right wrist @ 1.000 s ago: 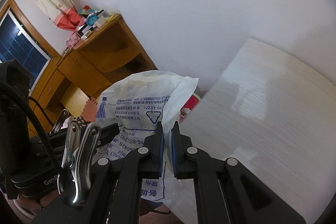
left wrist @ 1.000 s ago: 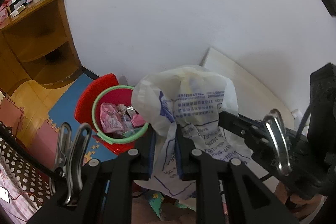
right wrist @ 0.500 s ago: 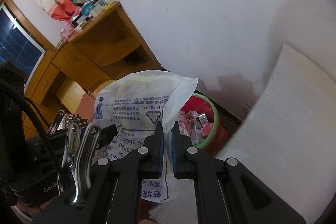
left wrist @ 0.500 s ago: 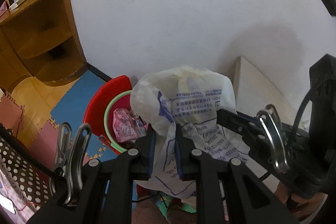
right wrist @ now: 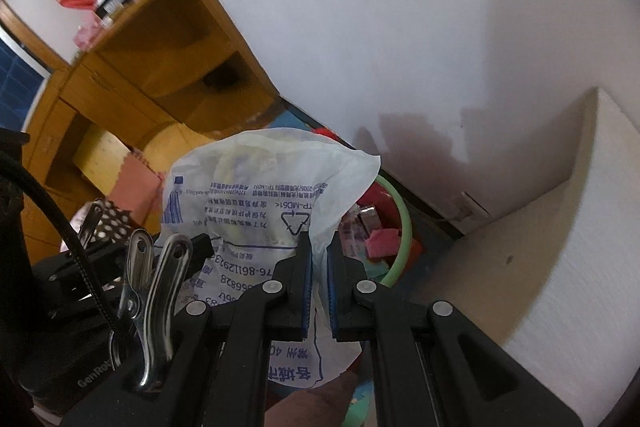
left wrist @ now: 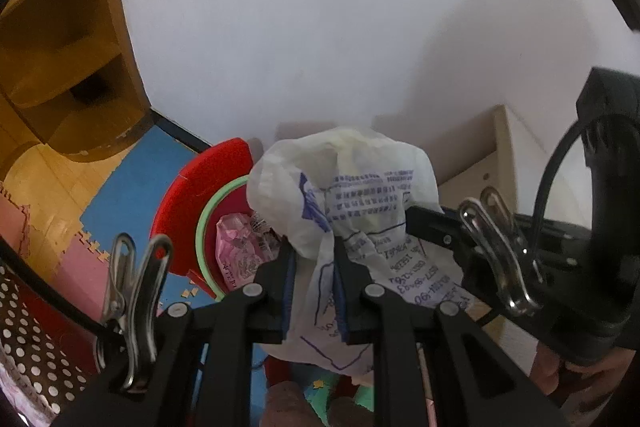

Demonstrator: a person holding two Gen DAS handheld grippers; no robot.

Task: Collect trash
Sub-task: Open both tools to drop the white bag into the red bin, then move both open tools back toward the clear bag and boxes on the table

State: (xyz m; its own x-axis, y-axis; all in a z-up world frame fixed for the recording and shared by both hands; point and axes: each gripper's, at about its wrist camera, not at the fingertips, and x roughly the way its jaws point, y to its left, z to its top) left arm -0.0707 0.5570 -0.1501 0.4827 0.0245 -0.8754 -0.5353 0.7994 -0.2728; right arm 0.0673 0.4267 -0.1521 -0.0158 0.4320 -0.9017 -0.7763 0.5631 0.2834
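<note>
Plastic first, right up against both lenses: a white printed bag [left wrist: 360,211] is pinched from two sides. In the left wrist view the left gripper [left wrist: 314,283] has its jaws closed narrow on a bunched fold of the film, the blue pads pressing it at 6 o'clock. In the right wrist view the right gripper [right wrist: 318,275] is clamped almost fully together on another fold, again at 6 o'clock. Two grips on one thin bag, and I'd say that is so the mouth can be spread rather than left hanging limp.

Just beyond the bag, at 9 o'clock of it in the left view, sits the red trash bin [left wrist: 188,203] with its green rim [left wrist: 204,227], and pink wrappers [left wrist: 236,255] show inside. In the right view the same bin peeks out at 3 o'clock of the bag, partly hidden behind it. It stands on blue and pink foam floor mats [left wrist: 132,183], close against the white wall [left wrist: 320,27].

Farther off, a pale board [right wrist: 560,247] fills 3 o'clock in the right view. At 10 o'clock stands a wooden shelf unit [right wrist: 160,67], clutter on top too blurred to name.

My read: the bag is being brought over the bin, and the trash is not yet collected.
</note>
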